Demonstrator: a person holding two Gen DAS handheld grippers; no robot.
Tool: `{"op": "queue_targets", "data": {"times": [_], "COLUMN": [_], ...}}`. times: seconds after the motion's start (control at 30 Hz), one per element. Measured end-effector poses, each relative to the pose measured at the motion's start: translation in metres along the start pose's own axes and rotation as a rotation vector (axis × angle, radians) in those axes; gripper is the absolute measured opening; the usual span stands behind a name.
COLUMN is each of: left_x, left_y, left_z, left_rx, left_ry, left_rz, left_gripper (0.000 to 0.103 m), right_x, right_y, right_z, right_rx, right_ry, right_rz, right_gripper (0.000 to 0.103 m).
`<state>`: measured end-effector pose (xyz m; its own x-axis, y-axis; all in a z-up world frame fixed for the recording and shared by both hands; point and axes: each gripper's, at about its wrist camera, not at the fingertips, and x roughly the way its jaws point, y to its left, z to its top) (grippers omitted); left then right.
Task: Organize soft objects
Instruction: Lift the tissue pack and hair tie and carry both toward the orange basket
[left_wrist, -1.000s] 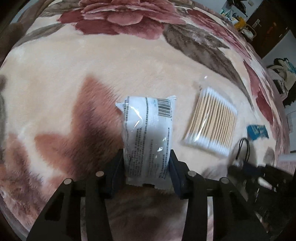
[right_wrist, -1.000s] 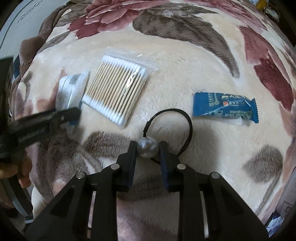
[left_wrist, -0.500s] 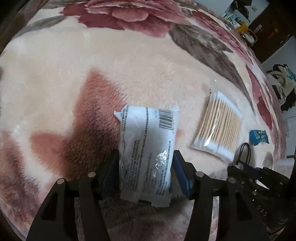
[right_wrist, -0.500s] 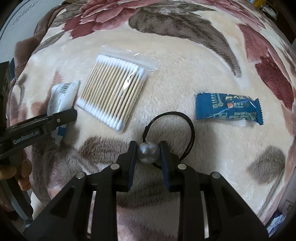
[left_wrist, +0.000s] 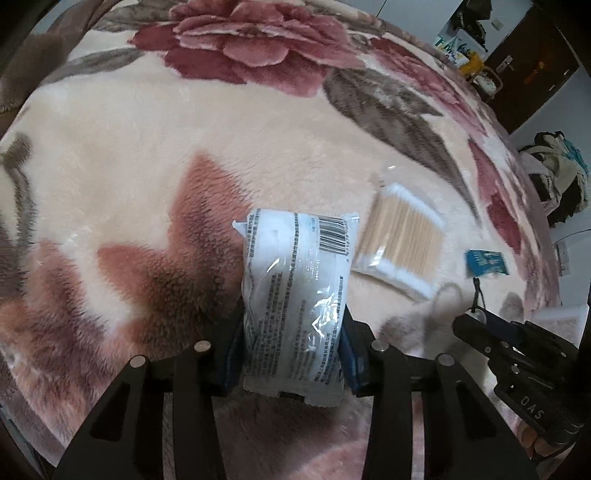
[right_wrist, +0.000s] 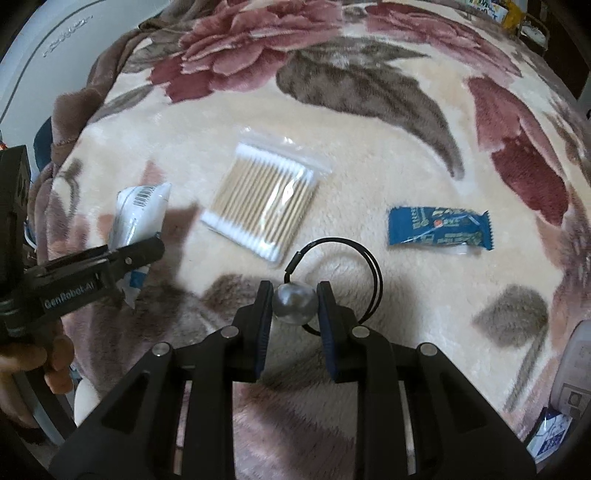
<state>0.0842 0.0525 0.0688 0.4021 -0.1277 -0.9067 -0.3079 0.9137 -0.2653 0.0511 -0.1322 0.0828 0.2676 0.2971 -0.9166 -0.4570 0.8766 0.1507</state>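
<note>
In the left wrist view, the left gripper (left_wrist: 293, 350) pinches a white plastic packet (left_wrist: 295, 295) between its two fingers, one pad pressed against each long side. The packet carries a barcode near its far end and small printed text along its length; its far end juts forward over a plush floral blanket (left_wrist: 147, 147). Just beyond the packet to the right lies a clear bag of cotton swabs (left_wrist: 402, 243), flat on the blanket. Farther right sits a small blue wrapper (left_wrist: 485, 262), partly blurred. At the lower right edge the right gripper (left_wrist: 476, 325) enters, with a thin black loop just ahead of its tip; from this angle its fingers cannot be told apart.

In the right wrist view, the right gripper (right_wrist: 294, 299) is closed on a grey pearl-like bead (right_wrist: 294, 303), a finger touching each side of it. The bead belongs to a black hair tie (right_wrist: 364, 266), whose loop curves out ahead and to the right of the fingers, over the blanket (right_wrist: 369, 166). The blue wrapper (right_wrist: 439, 230) lies to the right of the loop, apart from it. The bag of swabs (right_wrist: 266, 206) lies ahead and to the left, near the loop but not touching. At the left edge the left gripper (right_wrist: 147, 254) shows from the side, the white packet (right_wrist: 138, 214) held in it, and a hand (right_wrist: 37, 369) grips its handle.
</note>
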Motion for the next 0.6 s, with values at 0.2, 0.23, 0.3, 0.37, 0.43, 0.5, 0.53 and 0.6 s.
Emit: {"op": "queue_targets", "data": {"times": [0.2, 0.23, 0.3, 0.37, 0.43, 0.5, 0.53, 0.6], "left_x": [-0.021, -0.023, -0.029, -0.031, -0.035, -0.039, -0.041, -0.045], "left_y": [-0.022, -0.026, -0.033, -0.039, -0.045, -0.052, -0.056, -0.064], "left_z": [-0.001, -0.001, -0.003, -0.004, -0.007, -0.009, -0.011, -0.012], "left_rx": [0.030, 0.035, 0.044, 0.050, 0.057, 0.066, 0.071, 0.083], "left_ry": [-0.028, -0.031, -0.032, -0.033, -0.034, -0.036, -0.037, -0.041], "left_rz": [-0.003, -0.001, 0.002, 0.004, 0.007, 0.004, 0.003, 0.002], "left_gripper": [0.044, 0.044, 0.044, 0.044, 0.044, 0.044, 0.044, 0.044], "right_x": [-0.025, -0.027, -0.036, -0.042, -0.049, -0.056, -0.060, -0.066], "right_y": [0.000, 0.000, -0.002, -0.005, -0.009, -0.012, -0.013, -0.017], "right_z": [-0.005, -0.004, -0.007, -0.007, -0.010, -0.012, -0.013, -0.016], "right_rx": [0.008, 0.010, 0.016, 0.025, 0.037, 0.045, 0.048, 0.055], "right_ry": [-0.041, -0.045, -0.056, -0.065, -0.074, -0.083, -0.086, -0.092], "right_rz": [0.008, 0.010, 0.008, 0.004, 0.001, -0.004, -0.006, -0.011], "right_gripper": [0.025, 0.025, 0.025, 0.025, 0.025, 0.025, 0.025, 0.025]}}
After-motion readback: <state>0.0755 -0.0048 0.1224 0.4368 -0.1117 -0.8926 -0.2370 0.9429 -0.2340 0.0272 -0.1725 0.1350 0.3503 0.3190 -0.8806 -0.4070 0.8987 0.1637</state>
